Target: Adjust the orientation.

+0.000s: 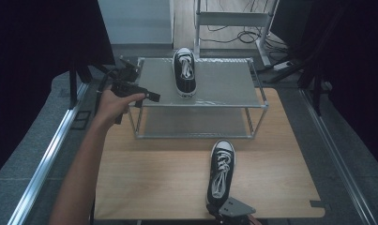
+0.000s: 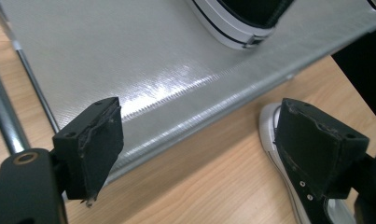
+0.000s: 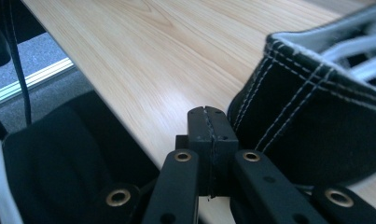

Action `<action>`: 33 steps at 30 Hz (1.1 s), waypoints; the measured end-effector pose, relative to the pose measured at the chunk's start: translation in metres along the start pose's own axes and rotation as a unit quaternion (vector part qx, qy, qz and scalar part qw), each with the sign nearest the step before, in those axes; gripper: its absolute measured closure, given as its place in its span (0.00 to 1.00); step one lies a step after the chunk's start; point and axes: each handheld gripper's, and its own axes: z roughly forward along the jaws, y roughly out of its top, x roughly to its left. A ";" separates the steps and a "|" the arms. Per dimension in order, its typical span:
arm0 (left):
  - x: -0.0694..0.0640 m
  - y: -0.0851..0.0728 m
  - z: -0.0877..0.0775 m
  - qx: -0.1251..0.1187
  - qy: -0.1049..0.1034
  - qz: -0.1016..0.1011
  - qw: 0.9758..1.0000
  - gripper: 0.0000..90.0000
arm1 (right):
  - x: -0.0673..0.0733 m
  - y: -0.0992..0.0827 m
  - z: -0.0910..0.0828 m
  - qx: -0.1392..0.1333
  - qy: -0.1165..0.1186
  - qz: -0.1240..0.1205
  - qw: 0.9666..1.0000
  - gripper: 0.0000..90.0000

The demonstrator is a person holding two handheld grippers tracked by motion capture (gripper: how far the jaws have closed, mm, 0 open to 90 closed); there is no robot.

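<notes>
A black sneaker with white laces (image 1: 185, 72) stands on the top shelf of a metal shoe rack (image 1: 224, 82). Its white sole (image 2: 241, 18) shows at the top of the left gripper view, above the grey shelf (image 2: 129, 56). A second matching sneaker (image 1: 221, 173) lies on the wooden table in front of the rack, toe toward it. My left gripper (image 1: 140, 83) hovers at the rack's left front corner, jaws open (image 2: 199, 121) with nothing between them. My right gripper (image 1: 220, 207) sits at the table's near edge, shut and empty (image 3: 208, 126), right beside that sneaker's heel (image 3: 307, 126).
The rack has a lower shelf (image 1: 191, 123) beneath the top one. The wooden table (image 1: 154, 173) has open surface left of the near sneaker. Metal rails (image 1: 50, 154) run along both sides of the table. A metal frame and cables (image 1: 233, 28) stand behind the rack.
</notes>
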 end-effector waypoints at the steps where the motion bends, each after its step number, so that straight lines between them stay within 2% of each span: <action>1: 0.000 -0.001 0.000 0.000 -0.001 0.001 1.000 0.17 | -0.003 -0.004 -0.006 0.001 -0.002 0.004 1.000 1.00; 5: -0.001 -0.009 0.001 -0.001 -0.001 0.004 1.000 0.17 | -0.017 -0.016 -0.023 0.002 -0.006 0.017 1.000 1.00; 10: -0.002 -0.018 0.002 0.002 -0.005 0.010 1.000 0.17 | -0.027 -0.022 -0.034 0.006 -0.013 0.027 1.000 1.00; 12: -0.003 -0.022 0.002 0.001 -0.004 0.012 1.000 0.17 | -0.031 -0.024 -0.039 0.008 -0.022 0.027 0.999 1.00; 13: -0.003 -0.024 0.002 0.002 -0.005 0.014 1.000 0.17 | -0.035 -0.026 -0.045 0.007 -0.035 0.028 0.999 1.00; 14: -0.003 -0.025 0.002 0.001 -0.006 0.015 1.000 0.17 | -0.035 -0.026 -0.045 0.007 -0.035 0.028 0.999 1.00; 19: -0.007 -0.034 0.001 -0.002 -0.005 0.026 1.000 0.17 | -0.053 -0.031 -0.059 0.002 -0.071 0.040 0.997 1.00; 22: -0.008 -0.039 0.001 -0.002 -0.008 0.031 0.999 0.17 | -0.066 -0.031 -0.060 0.000 -0.063 0.053 0.997 1.00; 24: -0.009 -0.044 0.000 -0.003 -0.010 0.032 0.999 0.17 | -0.070 -0.030 -0.060 -0.001 -0.053 0.053 0.997 1.00; 27: -0.010 -0.049 0.000 -0.004 -0.011 0.037 0.999 0.17 | -0.069 -0.029 -0.058 -0.004 -0.050 0.050 0.997 0.98; 29: -0.010 -0.053 0.000 -0.005 -0.012 0.037 0.999 0.18 | -0.068 -0.027 -0.059 -0.009 -0.032 0.051 0.998 0.93; 30: -0.011 -0.055 0.000 -0.005 -0.012 0.037 0.999 0.17 | -0.066 -0.025 -0.060 -0.014 -0.021 0.050 0.998 0.93; 33: -0.012 -0.060 -0.001 -0.006 -0.013 0.044 0.999 0.17 | -0.061 -0.011 -0.068 -0.028 -0.016 0.033 0.999 0.88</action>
